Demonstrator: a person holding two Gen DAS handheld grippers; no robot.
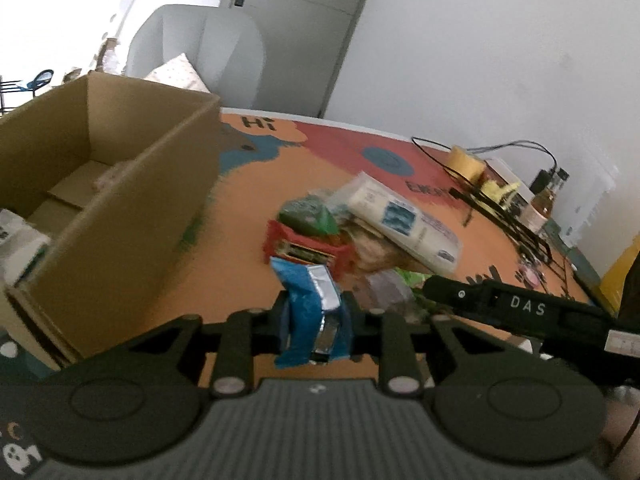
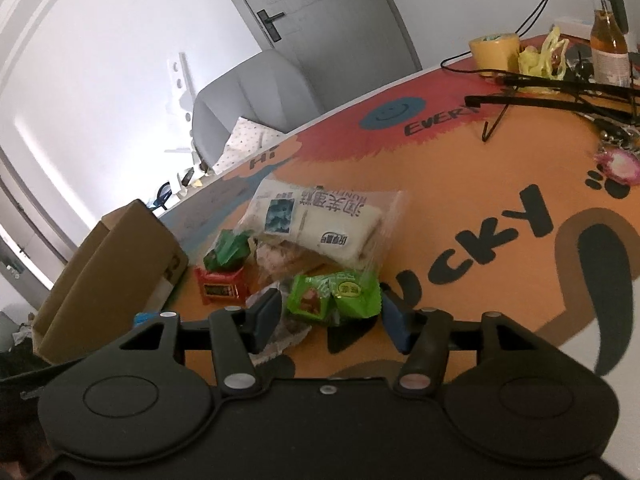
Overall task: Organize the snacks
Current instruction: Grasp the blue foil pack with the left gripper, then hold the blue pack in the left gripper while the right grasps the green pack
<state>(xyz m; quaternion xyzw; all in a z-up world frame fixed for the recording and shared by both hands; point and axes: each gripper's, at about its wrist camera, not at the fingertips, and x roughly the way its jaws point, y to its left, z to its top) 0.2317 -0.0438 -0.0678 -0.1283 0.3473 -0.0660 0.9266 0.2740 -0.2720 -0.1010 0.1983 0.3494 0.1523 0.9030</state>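
The left gripper is clamped on a blue snack packet, its crumpled wrapper showing a silver foil seam down one side; the packet stands up between the pads, lifted above the orange tabletop near its front edge. Just to the left sits the open cardboard box, a divider running through it and a white packet lying in its near compartment.

Beyond the blue packet the snack pile sits in the middle of the table: a red packet with a dark green one on top, and a long white packet with a blue picture label leaning across the heap. A clear wrapper with brownish contents lies beneath it.

The right gripper has its jaws apart, straddling a bright green packet printed with a yellow badge; the right pad sits just beside the packet's edge, and whether it presses cannot be told, while the left pad stands clear of it. That green packet sits at the near side of the pile, with crinkled clear wrappers under it.

Toward the far right corner stand a yellow tape roll, an amber bottle and black cables.
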